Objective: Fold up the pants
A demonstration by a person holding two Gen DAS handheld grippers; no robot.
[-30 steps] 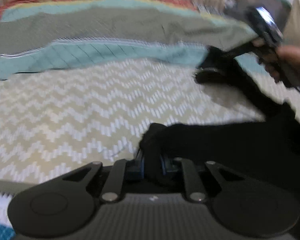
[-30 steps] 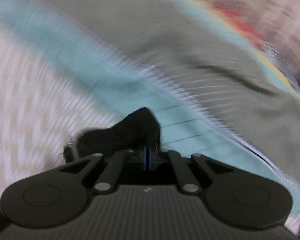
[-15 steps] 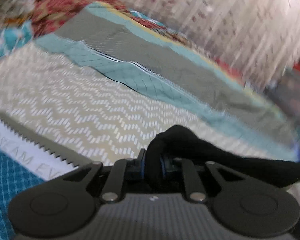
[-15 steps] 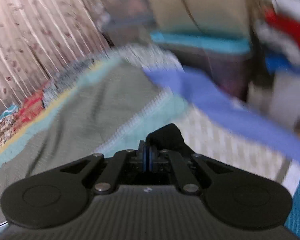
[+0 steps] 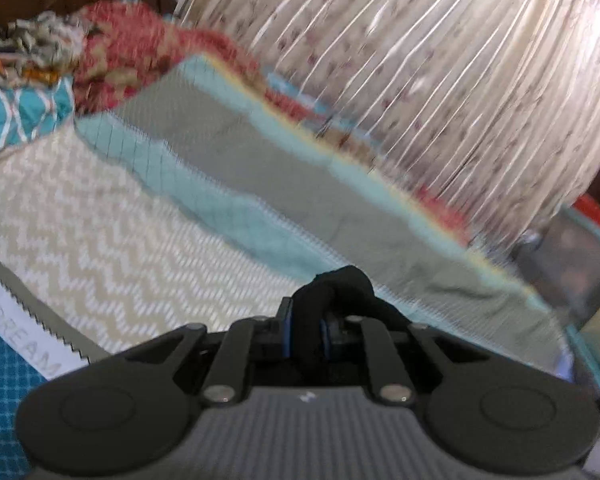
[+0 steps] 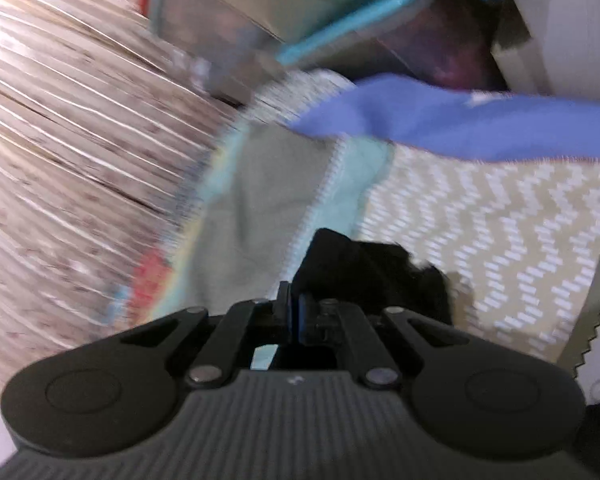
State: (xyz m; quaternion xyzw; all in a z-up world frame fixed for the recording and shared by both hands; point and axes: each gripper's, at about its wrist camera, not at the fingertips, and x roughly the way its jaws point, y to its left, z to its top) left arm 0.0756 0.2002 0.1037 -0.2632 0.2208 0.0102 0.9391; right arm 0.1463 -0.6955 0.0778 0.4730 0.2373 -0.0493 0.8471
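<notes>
The black pants (image 5: 340, 284) are pinched in my left gripper (image 5: 305, 332), bunched between its blue-padded jaws above the chevron bedspread (image 5: 100, 248). In the right wrist view my right gripper (image 6: 294, 316) is shut on another edge of the black pants (image 6: 364, 276), which spill to the right over the bedspread (image 6: 500, 248). Most of the garment is hidden below both grippers. Both views are motion-blurred.
A pleated floral curtain (image 5: 440, 80) hangs behind the bed and shows in the right wrist view (image 6: 60, 160). A grey-and-teal quilt band (image 5: 260, 168) runs along the far side. Pillows and red cloth (image 5: 112, 48) lie at left. A blue cloth (image 6: 460, 120) and storage boxes (image 6: 560, 20) stand at right.
Both grippers have lifted and swung with the pants: the views tilted from the bedspread up to the curtain. The other hand no longer shows in the left view.
</notes>
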